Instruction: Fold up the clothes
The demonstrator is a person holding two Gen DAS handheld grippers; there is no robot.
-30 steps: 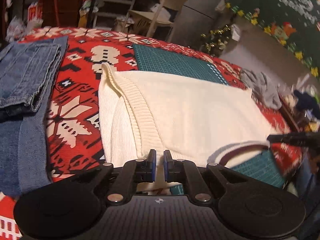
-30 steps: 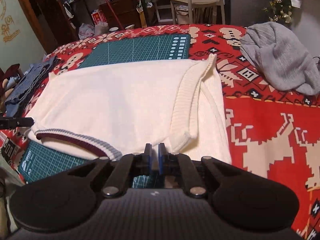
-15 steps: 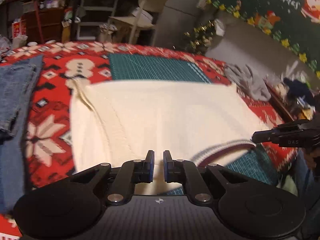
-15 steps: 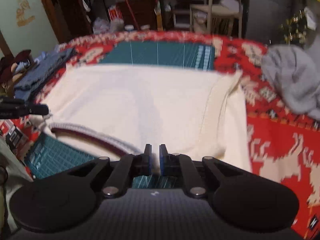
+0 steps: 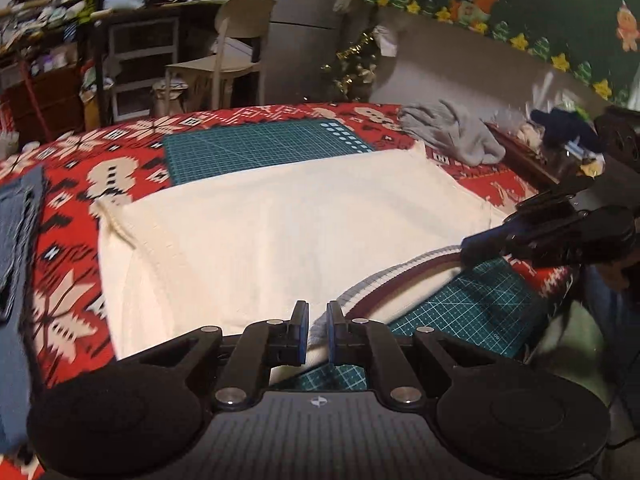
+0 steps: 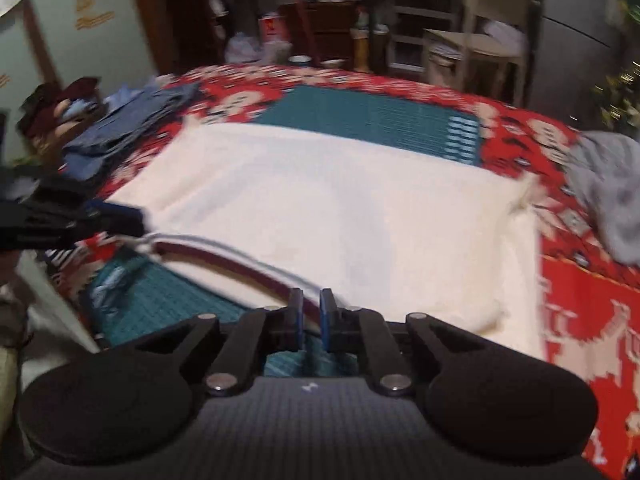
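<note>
A cream knit sweater (image 5: 288, 232) lies flat on the table, its sleeves folded in, its maroon-and-grey striped collar (image 5: 400, 280) at the near edge. It also shows in the right wrist view (image 6: 340, 216), collar (image 6: 224, 256) at the near left. My left gripper (image 5: 318, 320) is nearly closed at the left end of the collar, with cloth showing between the pads. My right gripper (image 6: 310, 308) is nearly closed at the right end of the collar. Each gripper shows in the other's view, the right one (image 5: 472, 246) and the left one (image 6: 128, 220), both touching the collar.
Green cutting mats (image 5: 260, 144) lie under the sweater on a red patterned tablecloth (image 5: 72, 280). Folded blue jeans (image 6: 132, 120) sit at the left. A grey garment (image 5: 452, 132) lies at the far right. A chair (image 5: 228, 48) and shelves stand behind the table.
Both grippers have swung inward from the sweater's sides to the two ends of the collar. Their jaws stay nearly closed.
</note>
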